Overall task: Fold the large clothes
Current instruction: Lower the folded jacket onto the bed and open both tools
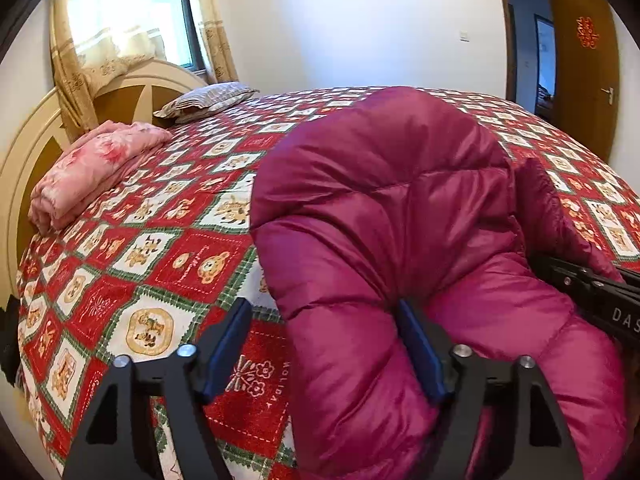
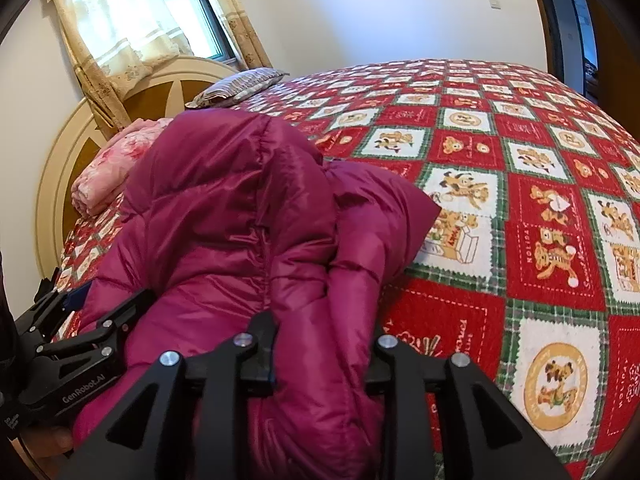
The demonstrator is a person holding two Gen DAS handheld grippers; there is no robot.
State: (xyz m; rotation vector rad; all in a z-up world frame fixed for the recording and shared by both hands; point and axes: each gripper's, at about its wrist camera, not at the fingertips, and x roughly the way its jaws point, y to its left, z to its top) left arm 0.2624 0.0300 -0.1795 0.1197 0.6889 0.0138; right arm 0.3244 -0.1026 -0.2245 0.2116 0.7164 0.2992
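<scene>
A magenta puffer jacket (image 1: 400, 216) lies bunched on the bed, near its front edge. My left gripper (image 1: 324, 344) is open, with its jaws wide around the jacket's left edge; the right finger (image 1: 420, 352) presses into the fabric and the left finger (image 1: 228, 344) is over the bedspread. In the right wrist view the jacket (image 2: 240, 220) fills the left and middle. My right gripper (image 2: 324, 344) has its jaws pressed on a thick fold of the jacket between them. The left gripper's body (image 2: 80, 340) shows at the left there.
The bed has a red, white and green patchwork bedspread (image 2: 520, 200). A folded pink blanket (image 1: 92, 172) and a grey pillow (image 1: 208, 100) lie by the headboard (image 1: 32, 152). A curtained window (image 1: 132, 20) is behind. An open door (image 1: 584, 72) is at the right.
</scene>
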